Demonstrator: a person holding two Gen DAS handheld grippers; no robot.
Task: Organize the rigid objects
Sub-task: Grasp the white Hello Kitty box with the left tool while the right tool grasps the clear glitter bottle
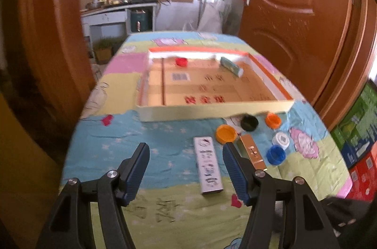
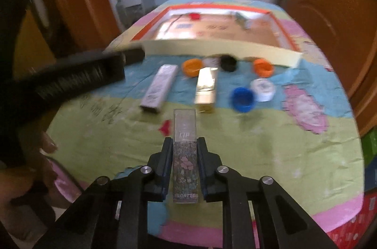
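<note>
My right gripper (image 2: 184, 141) is shut on a long floral-printed box (image 2: 185, 150), held above the table's near edge. My left gripper (image 1: 186, 150) is open and empty above the table; it shows as a dark blur at the left of the right wrist view (image 2: 77, 74). A silver patterned box (image 1: 208, 165) and a gold box (image 1: 253, 151) lie on the cloth between it and the tray. Orange (image 1: 226, 133), black (image 1: 249, 122), orange (image 1: 273, 119), white (image 1: 280, 140) and blue (image 1: 275, 154) caps sit nearby. The shallow cardboard tray (image 1: 212, 111) holds a red cap (image 1: 181, 61) and a small box (image 1: 232, 66).
The table is covered by a colourful cartoon cloth (image 1: 113, 143). Brown doors stand left (image 1: 47, 25) and right (image 1: 294, 13). Stacked cartons (image 1: 360, 131) stand at the right of the table. A kitchen counter (image 1: 117, 10) is far behind.
</note>
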